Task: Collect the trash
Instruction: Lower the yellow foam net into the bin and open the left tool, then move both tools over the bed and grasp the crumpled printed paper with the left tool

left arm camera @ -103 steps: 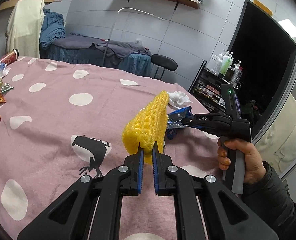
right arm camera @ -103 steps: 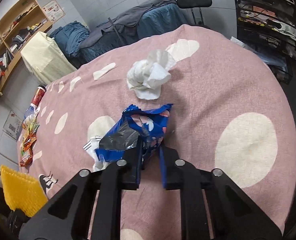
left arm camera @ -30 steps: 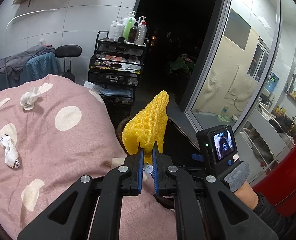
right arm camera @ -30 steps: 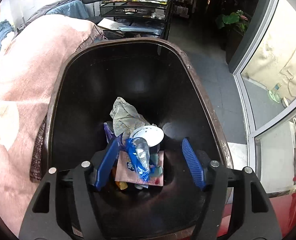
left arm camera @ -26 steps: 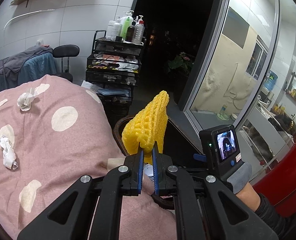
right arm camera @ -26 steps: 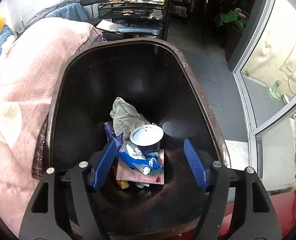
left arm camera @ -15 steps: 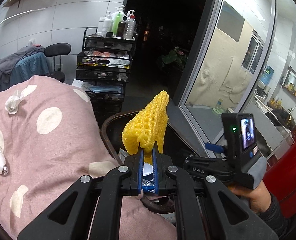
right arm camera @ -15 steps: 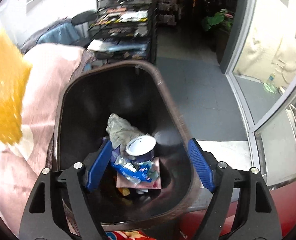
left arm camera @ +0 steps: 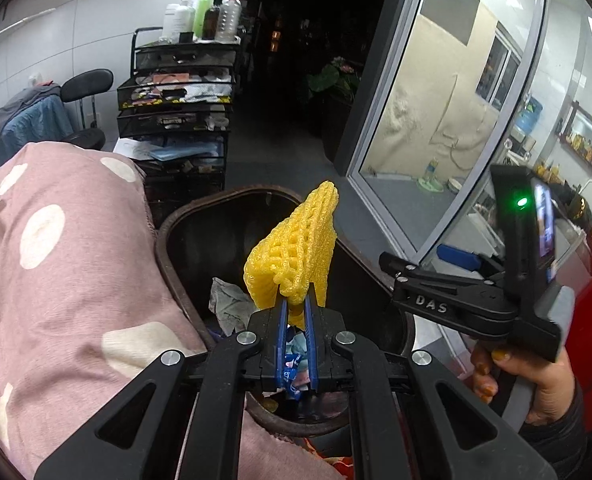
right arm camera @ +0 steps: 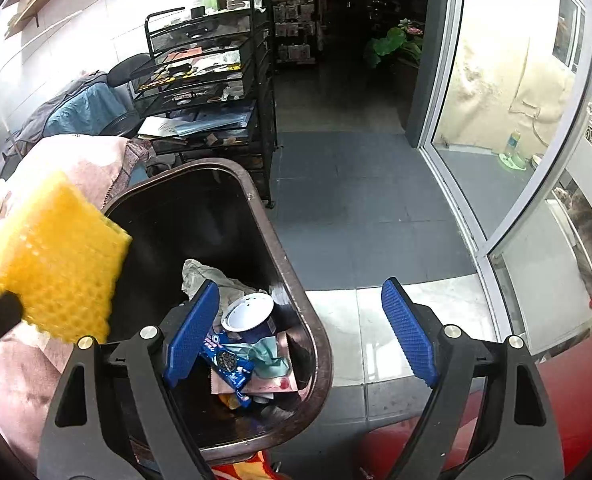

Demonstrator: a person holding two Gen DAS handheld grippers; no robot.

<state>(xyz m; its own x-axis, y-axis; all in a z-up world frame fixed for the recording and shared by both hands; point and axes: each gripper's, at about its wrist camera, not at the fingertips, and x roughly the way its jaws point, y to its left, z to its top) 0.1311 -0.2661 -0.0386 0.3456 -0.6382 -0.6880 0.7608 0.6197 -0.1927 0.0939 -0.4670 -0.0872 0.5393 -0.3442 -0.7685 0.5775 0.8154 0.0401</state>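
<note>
One blue wrapper (right arm camera: 226, 364) binned, right hand-held gripper (right arm camera: 301, 336) spread empty; yellow foam net (left arm camera: 294, 258) pinched in left hand-held gripper (left arm camera: 296, 346) over bin (left arm camera: 184, 220), undropped.

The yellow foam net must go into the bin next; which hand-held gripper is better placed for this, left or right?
Left. The left hand-held gripper already pinches the yellow foam net above the open bin. The right hand-held gripper is open and empty.
</note>
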